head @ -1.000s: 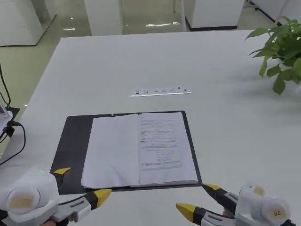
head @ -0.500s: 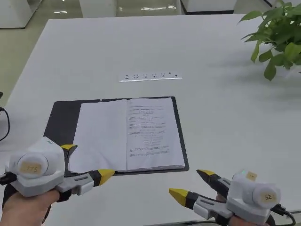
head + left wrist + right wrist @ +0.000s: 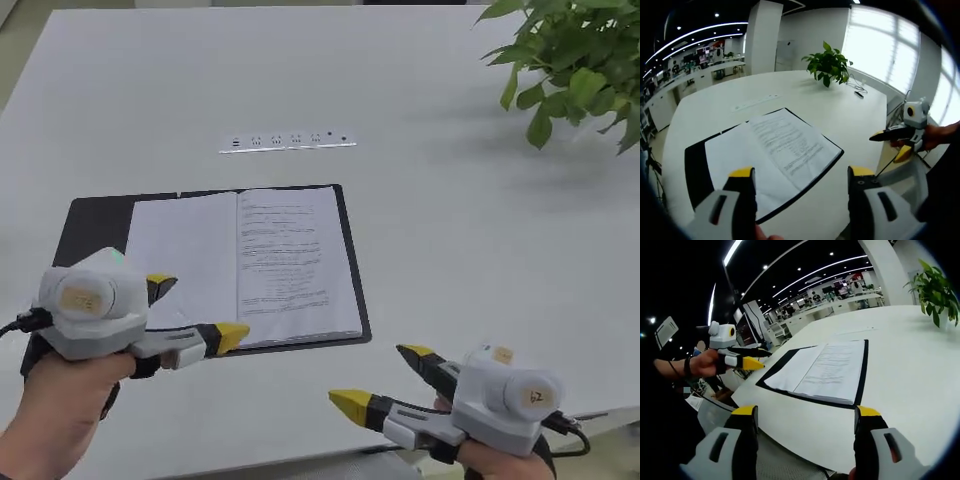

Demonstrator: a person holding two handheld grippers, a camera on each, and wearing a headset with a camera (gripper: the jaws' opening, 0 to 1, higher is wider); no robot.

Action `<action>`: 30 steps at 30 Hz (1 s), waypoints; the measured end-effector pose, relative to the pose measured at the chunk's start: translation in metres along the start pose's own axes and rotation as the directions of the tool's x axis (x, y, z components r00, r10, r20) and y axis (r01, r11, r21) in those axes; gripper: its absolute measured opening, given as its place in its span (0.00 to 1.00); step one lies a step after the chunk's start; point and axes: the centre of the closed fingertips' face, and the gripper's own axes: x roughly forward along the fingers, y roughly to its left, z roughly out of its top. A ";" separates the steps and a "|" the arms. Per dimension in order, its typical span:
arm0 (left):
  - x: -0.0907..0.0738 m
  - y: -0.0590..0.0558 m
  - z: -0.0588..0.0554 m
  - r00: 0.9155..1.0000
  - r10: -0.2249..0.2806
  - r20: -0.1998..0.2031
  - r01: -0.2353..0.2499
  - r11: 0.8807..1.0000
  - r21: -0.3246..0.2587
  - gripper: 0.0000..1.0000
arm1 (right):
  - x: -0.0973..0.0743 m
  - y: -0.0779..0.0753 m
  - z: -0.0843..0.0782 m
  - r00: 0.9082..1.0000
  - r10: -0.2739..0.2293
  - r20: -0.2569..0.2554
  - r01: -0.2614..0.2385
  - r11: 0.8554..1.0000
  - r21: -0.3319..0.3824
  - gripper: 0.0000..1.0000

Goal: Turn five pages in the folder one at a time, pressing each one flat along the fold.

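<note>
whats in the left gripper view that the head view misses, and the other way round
Left gripper view: the room around the table, with tall windows, a white pillar, ceiling light strips and rows of desks beyond.
Head view: the person's left hand wrapped around the left gripper, seen from above.
Both: the open folder on the white table, the plant, the power strip, and the right gripper with its fingers apart.
</note>
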 end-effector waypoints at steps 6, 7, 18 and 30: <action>0.029 -0.013 0.002 0.998 -0.054 -0.034 0.056 0.997 0.054 0.73 | 0.004 0.001 -0.003 0.999 0.015 -0.031 -0.015 1.000 0.000 0.76; 0.033 -0.015 0.002 0.997 -0.061 -0.039 0.063 0.996 0.061 0.73 | 0.004 0.001 -0.002 0.999 0.017 -0.033 -0.017 1.000 0.002 0.76; 0.088 -0.034 0.006 0.991 -0.104 -0.089 0.116 0.981 0.154 0.71 | 0.007 -0.003 -0.005 0.999 0.016 -0.051 -0.014 0.999 0.034 0.76; 0.140 -0.036 -0.002 0.990 -0.087 -0.107 0.103 0.982 0.156 0.69 | 0.004 -0.009 -0.015 0.998 0.013 -0.067 -0.008 0.998 0.069 0.75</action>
